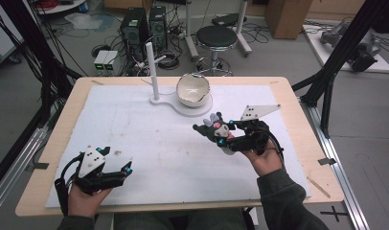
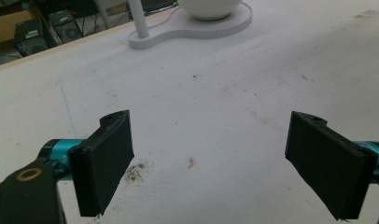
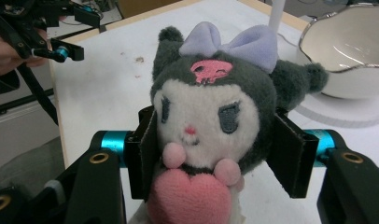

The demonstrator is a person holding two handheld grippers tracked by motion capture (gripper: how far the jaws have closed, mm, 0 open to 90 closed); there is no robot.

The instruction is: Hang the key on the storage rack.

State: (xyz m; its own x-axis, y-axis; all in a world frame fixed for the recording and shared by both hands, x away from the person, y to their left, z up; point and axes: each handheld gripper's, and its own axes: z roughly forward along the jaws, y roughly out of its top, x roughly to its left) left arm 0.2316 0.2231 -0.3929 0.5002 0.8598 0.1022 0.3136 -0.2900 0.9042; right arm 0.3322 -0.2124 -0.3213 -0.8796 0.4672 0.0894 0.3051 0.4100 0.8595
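Plush toy (image 3: 211, 126) clamped between right gripper (image 3: 215, 154) jaws

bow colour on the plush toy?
Lilac bow on the plush toy; right gripper view shows it best.

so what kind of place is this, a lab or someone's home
Most likely a lab or workshop: computer towers and loose cables on the bare floor, a black metal frame round the table.
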